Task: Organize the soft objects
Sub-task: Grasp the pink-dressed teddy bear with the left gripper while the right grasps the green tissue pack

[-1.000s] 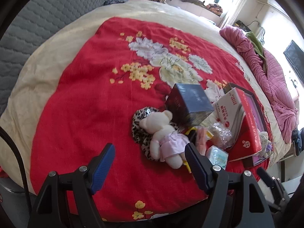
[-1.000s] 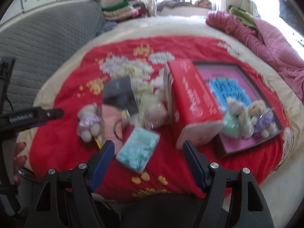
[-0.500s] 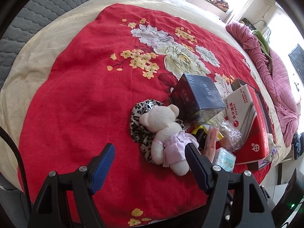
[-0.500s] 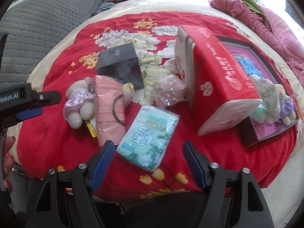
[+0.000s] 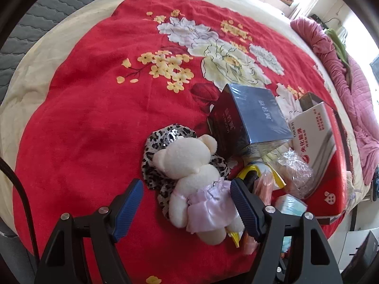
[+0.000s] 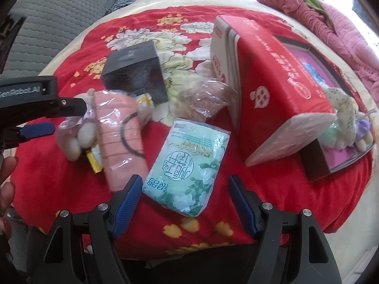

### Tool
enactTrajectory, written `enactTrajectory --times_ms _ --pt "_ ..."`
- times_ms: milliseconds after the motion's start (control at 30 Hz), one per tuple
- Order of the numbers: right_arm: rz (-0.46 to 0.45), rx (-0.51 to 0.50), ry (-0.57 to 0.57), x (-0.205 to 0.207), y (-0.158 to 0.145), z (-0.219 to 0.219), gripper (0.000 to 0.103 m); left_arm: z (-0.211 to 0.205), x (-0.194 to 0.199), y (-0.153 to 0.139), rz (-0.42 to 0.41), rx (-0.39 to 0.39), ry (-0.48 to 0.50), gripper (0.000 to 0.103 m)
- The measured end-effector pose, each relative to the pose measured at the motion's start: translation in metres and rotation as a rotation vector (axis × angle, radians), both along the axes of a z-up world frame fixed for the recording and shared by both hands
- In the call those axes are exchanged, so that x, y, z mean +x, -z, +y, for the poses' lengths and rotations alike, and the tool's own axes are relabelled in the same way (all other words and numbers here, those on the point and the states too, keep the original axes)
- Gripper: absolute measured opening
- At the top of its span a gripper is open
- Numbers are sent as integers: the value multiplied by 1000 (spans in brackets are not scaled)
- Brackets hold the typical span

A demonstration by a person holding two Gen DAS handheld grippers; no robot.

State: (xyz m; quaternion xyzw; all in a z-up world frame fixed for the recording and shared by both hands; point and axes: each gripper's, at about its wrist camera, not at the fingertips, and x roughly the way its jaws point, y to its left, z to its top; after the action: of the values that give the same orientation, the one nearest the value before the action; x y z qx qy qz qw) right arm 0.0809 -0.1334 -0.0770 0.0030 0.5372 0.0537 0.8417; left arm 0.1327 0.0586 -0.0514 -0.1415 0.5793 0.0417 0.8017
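A cream teddy bear [image 5: 187, 163] in a lilac dress lies on a leopard-print pouch [image 5: 165, 139] on the red flowered blanket. My left gripper [image 5: 186, 184] is open just above it, its blue pads on either side of the bear's dress without pressing. In the right wrist view, my right gripper [image 6: 184, 179] is open over a pale green tissue pack [image 6: 187, 163]. A pink towel roll [image 6: 118, 139] in plastic wrap lies left of the pack. The bear [image 6: 73, 139] shows there half hidden behind the left gripper's fingers [image 6: 38, 127].
A dark box [image 6: 135, 71], a crumpled clear bag [image 6: 206, 99] and a big red carton [image 6: 272, 82] crowd the middle. An open dark tray [image 6: 317, 163] with pink lining holds small plush toys [image 6: 343, 111]. A person's hand [image 6: 7, 177] is at the left edge.
Both grippers have sunk toward the blanket. The left one has closed in over the bear, the right one over the tissue pack. Jaw widths are unchanged.
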Motion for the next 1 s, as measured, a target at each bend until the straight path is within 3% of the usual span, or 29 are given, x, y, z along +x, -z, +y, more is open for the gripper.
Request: enactTrajectory --times_ms 167,400,500,800,900,1000 --pt "-2 -4 12 4 0 -7 75 -1 8 10 46 47 -4 75" --pt "13 16 8 7 3 -10 75 29 -12 20 86 -26 -44 75" --pt "14 20 7 8 3 -9 75 40 -22 19 68 -69 -48 75" --pt "19 40 16 10 5 -11 76 66 -42 8 5 -97 -51 75" --pt "25 40 10 11 8 -10 75 77 -44 12 -4 -156 -87 75" --pt "36 35 2 13 13 -8 64 78 -40 17 -2 -195 -101 75"
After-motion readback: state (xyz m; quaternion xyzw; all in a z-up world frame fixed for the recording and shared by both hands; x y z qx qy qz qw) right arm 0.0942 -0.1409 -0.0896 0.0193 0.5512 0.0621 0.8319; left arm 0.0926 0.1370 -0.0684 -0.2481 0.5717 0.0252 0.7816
